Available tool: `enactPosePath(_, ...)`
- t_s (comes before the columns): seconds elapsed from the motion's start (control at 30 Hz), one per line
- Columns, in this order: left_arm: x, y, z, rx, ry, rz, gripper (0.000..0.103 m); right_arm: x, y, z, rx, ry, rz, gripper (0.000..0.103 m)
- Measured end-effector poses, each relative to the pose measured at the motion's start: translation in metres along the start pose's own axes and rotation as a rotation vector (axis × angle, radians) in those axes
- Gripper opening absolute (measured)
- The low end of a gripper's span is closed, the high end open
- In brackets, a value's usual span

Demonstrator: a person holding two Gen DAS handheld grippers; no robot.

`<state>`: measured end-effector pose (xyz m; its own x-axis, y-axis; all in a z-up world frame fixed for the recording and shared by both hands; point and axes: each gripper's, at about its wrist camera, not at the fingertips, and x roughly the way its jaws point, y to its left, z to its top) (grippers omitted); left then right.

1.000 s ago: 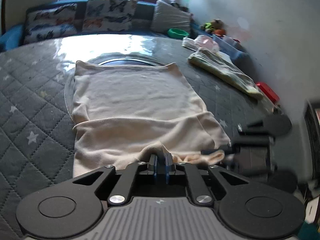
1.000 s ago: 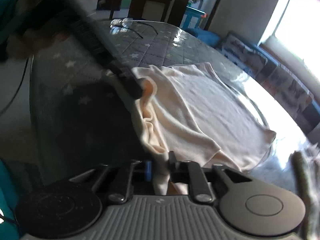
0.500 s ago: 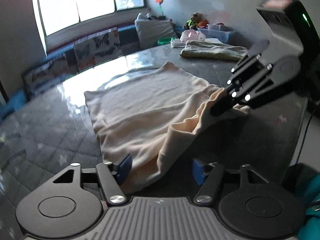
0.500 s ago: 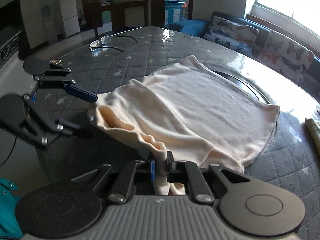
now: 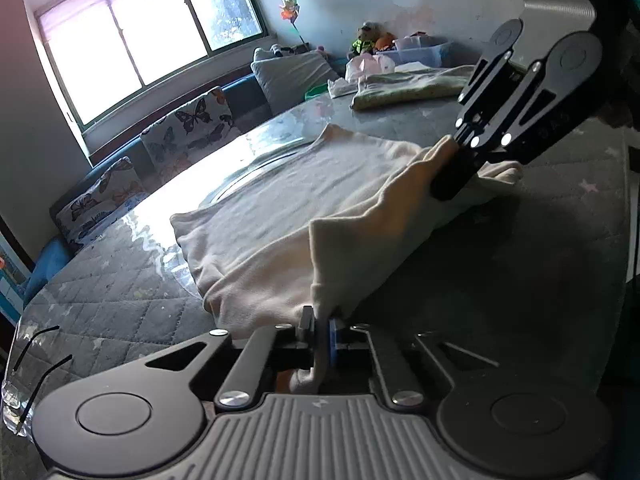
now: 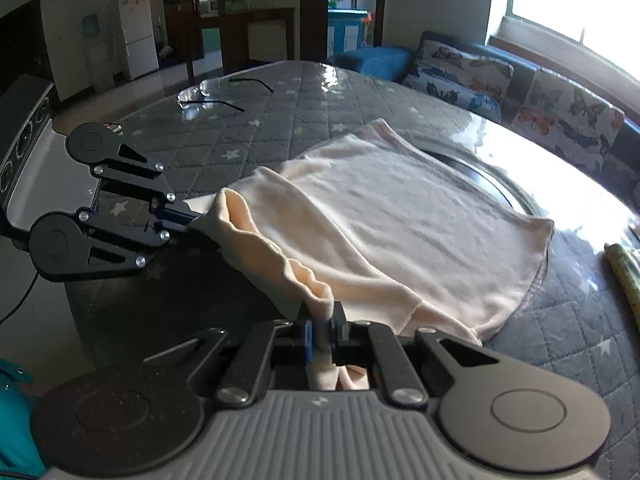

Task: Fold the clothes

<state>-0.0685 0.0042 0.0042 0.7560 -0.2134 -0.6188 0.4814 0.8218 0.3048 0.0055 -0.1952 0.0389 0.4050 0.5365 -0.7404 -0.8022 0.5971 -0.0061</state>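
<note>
A cream garment [image 5: 320,200] lies spread on the grey quilted table [image 5: 120,312]; it also shows in the right wrist view [image 6: 420,216]. My left gripper [image 5: 320,324] is shut on the garment's near left corner, and shows in the right wrist view [image 6: 188,216] pinching that corner. My right gripper [image 6: 322,324] is shut on the near right corner, and shows in the left wrist view [image 5: 452,184]. The near edge hangs lifted between the two grippers, above the table.
A folded green garment [image 5: 412,88] lies at the table's far right, with a storage bin and toys behind. Glasses [image 6: 216,96] lie on the table's far left. A sofa with butterfly cushions [image 6: 520,84] runs under the window.
My left gripper was open beside the cloth half a second ago and is now shut on the left corner. The near edge is raised and stretched between both grippers.
</note>
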Motion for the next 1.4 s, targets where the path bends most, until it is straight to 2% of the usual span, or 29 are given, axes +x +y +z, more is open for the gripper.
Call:
enactPosePath(0.27,-0.038,-0.002,0.003,-0.026,0.005,-0.079,0.005,-0.035,0.019,0.000,-0.072,-0.026,0.052,0.006)
enactPosePath(0.47,-0.088,-0.016,-0.001,-0.030,0.058,-0.197,0.005,-0.074,0.042,-0.010,-0.091,0.030,0.167,0.006)
enactPosePath(0.6,-0.099,-0.015,0.008,-0.026,0.051,-0.194,0.005,-0.091,0.047,-0.007,-0.095,0.049,0.205,0.006)
enactPosePath(0.8,-0.068,0.018,0.031,-0.092,0.034,-0.126,0.005,-0.081,0.013,0.023,-0.035,-0.011,0.160,0.006)
enactPosePath(0.93,-0.038,0.041,0.046,-0.083,0.028,-0.096,0.005,-0.061,-0.014,0.049,-0.011,-0.013,0.133,0.006)
enactPosePath(1.2,0.051,0.080,0.061,-0.144,0.140,-0.087,0.006,0.009,-0.065,0.079,0.039,0.048,0.081,0.006)
enactPosePath(1.4,0.078,0.101,0.062,-0.204,0.184,-0.081,0.006,0.054,-0.082,0.081,0.073,0.073,0.057,0.006)
